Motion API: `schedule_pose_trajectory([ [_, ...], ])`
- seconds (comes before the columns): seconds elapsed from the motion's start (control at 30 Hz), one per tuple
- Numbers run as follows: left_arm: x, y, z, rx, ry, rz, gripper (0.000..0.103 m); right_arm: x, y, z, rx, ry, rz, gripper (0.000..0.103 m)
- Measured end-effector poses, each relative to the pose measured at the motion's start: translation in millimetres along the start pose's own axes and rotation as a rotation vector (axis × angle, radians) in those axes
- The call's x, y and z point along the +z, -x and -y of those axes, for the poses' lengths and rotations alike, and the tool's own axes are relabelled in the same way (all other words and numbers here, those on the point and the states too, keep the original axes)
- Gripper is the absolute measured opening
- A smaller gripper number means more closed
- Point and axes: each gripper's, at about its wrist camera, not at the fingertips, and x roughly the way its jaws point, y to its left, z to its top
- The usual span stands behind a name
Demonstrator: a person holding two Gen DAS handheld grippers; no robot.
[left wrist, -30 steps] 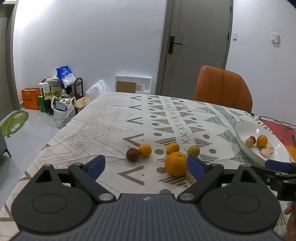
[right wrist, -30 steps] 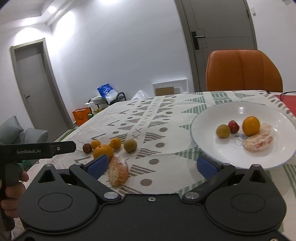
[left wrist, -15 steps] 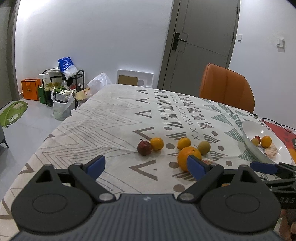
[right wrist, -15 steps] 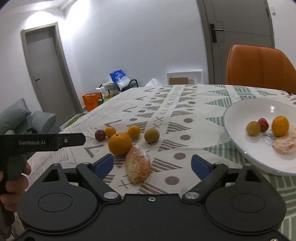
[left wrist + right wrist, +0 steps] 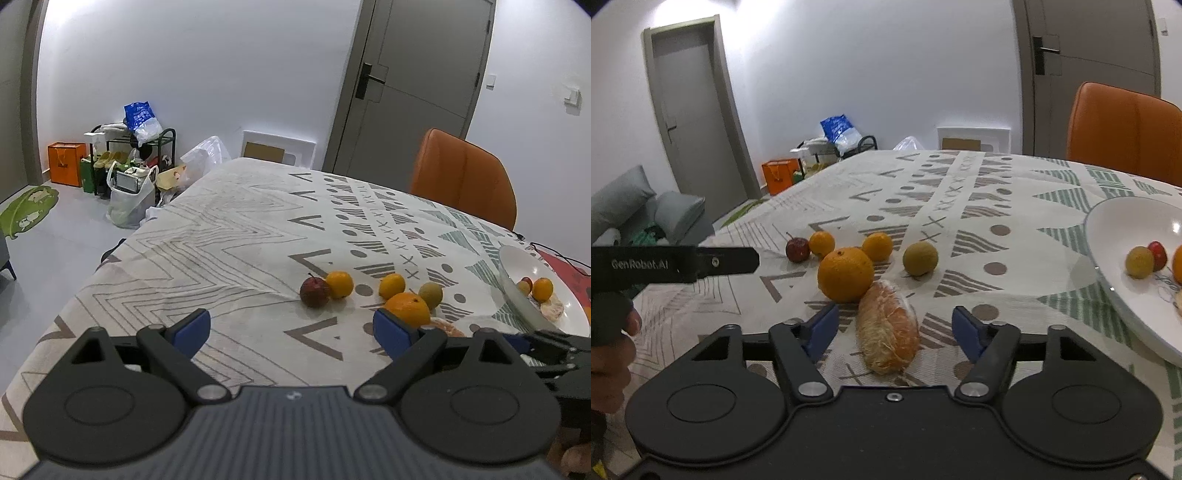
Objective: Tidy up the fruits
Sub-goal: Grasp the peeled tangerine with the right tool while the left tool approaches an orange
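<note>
The right gripper (image 5: 892, 332) has slid left from the white plate (image 5: 1108, 236), jaws closing around but not touching the peeled orange (image 5: 888, 328); left gripper (image 5: 291, 332) wide, empty; four fruits plated, six remain on the tablecloth (image 5: 960, 192).

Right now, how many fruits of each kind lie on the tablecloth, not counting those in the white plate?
Big orange: 1
Small oranges: 2
Red apple: 1
Green-yellow round fruit: 1
Peeled orange, lying between the open fingers of the right gripper, untouched: 1
Total: 6
</note>
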Motion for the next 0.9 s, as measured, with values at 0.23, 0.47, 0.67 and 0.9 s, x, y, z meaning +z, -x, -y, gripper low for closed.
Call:
schedule_pose_trajectory([
  [0.23, 2.0, -4.0, 4.1, -0.022, -0.012, -0.004, 0.094, 0.6, -3.6, -8.2, -0.025, 0.093, -0.016, 0.031],
  [0.47, 3.6, -10.4, 20.1, -0.049, -0.047, -0.007, 0.094, 3.3, 2.5, -0.5, -0.030, 0.070, -0.009, 0.031],
  [0.67, 3.9, -17.7, 36.9, -0.076, -0.076, -0.016, 0.094, 5.8, 15.0, 13.1, -0.048, 0.043, 0.014, 0.031],
  [0.9, 3.6, -27.2, 57.0, -0.099, -0.111, -0.024, 0.093, 7.6, 26.5, 29.9, -0.072, 0.011, 0.035, 0.031],
])
